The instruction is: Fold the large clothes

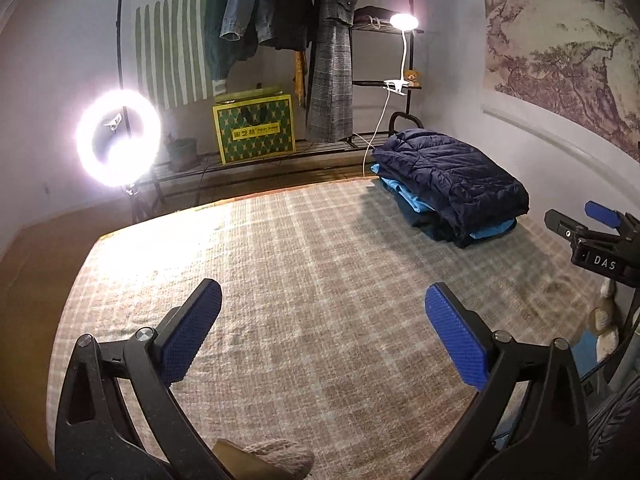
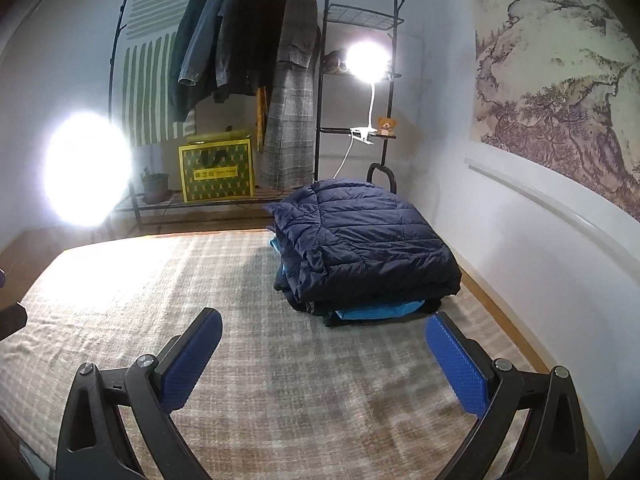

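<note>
A folded navy puffer jacket [image 1: 452, 176] [image 2: 360, 240] tops a stack of folded clothes, with light blue fabric [image 1: 404, 196] [image 2: 376, 311] showing beneath it, at the far right of a plaid-covered bed [image 1: 304, 264] [image 2: 260, 360]. My left gripper [image 1: 324, 332] hovers open over bare plaid cover, nothing between its blue pads. My right gripper [image 2: 324, 356] is also open and empty, just short of the stack's near edge. The right gripper's body [image 1: 596, 248] shows at the right edge of the left wrist view.
A clothes rack [image 1: 280, 20] [image 2: 256, 48] with hanging coats stands behind the bed, with a yellow-green box [image 1: 254, 130] [image 2: 216, 170], a potted plant [image 1: 182, 154], a clip lamp [image 1: 404, 22] and a ring light [image 1: 118, 138]. A wall runs along the bed's right side.
</note>
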`<state>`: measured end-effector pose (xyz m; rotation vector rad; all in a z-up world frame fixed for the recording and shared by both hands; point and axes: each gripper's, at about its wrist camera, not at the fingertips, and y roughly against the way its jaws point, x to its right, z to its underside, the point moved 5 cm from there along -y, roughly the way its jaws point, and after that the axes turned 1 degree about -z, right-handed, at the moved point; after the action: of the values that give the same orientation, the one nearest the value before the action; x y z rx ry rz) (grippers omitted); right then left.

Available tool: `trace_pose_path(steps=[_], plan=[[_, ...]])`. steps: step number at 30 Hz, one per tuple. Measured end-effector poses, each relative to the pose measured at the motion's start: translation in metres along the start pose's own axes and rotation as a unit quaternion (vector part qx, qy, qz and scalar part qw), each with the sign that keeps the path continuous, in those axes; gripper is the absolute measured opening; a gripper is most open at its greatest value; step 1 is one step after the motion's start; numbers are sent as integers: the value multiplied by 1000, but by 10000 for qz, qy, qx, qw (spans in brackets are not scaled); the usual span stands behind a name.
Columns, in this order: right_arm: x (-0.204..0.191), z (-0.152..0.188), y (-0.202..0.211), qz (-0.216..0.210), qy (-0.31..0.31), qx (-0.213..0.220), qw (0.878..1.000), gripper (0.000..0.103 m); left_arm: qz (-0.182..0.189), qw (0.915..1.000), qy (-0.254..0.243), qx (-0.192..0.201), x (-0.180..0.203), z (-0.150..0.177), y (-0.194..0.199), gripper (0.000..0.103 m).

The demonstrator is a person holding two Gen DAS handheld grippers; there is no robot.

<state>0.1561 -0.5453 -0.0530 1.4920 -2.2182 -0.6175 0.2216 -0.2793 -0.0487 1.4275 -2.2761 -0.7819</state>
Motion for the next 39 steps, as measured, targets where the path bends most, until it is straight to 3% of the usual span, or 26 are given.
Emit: trace_pose_path(steps=[39], plan=[[1, 5, -6, 114, 0, -30, 9999, 103, -62, 9999, 89, 88, -3, -7, 9, 103]])
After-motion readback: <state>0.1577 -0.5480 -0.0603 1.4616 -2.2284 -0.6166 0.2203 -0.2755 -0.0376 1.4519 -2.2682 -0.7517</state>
